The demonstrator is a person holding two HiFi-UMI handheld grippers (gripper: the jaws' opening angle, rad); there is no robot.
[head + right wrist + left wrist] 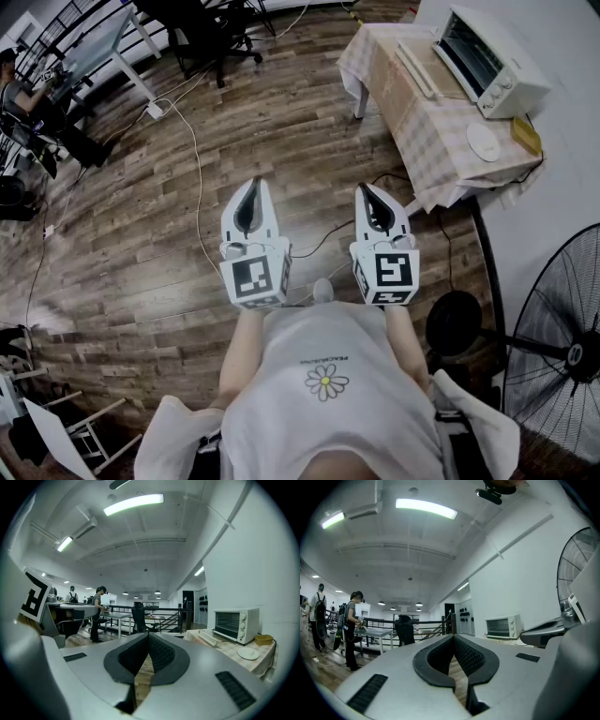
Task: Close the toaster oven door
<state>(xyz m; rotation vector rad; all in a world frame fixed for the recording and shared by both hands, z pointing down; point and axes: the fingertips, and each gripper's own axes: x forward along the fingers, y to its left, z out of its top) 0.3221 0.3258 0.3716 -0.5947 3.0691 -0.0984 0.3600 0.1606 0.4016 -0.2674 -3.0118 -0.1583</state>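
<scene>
Both grippers sit side by side in front of the person, over the wood floor (141, 216) and well apart from the table. Left gripper (253, 184): fingertips pressed together, nothing between them. Right gripper (367, 189): same, tips meeting, empty. Toaster oven (489, 58) is on the checked-cloth table (412, 141) against the wall, ahead and to the right. Its door (415, 67) is down, lying flat and open. White plate (484, 142) lies just beside the oven, standing fan (562, 337) at near right
</scene>
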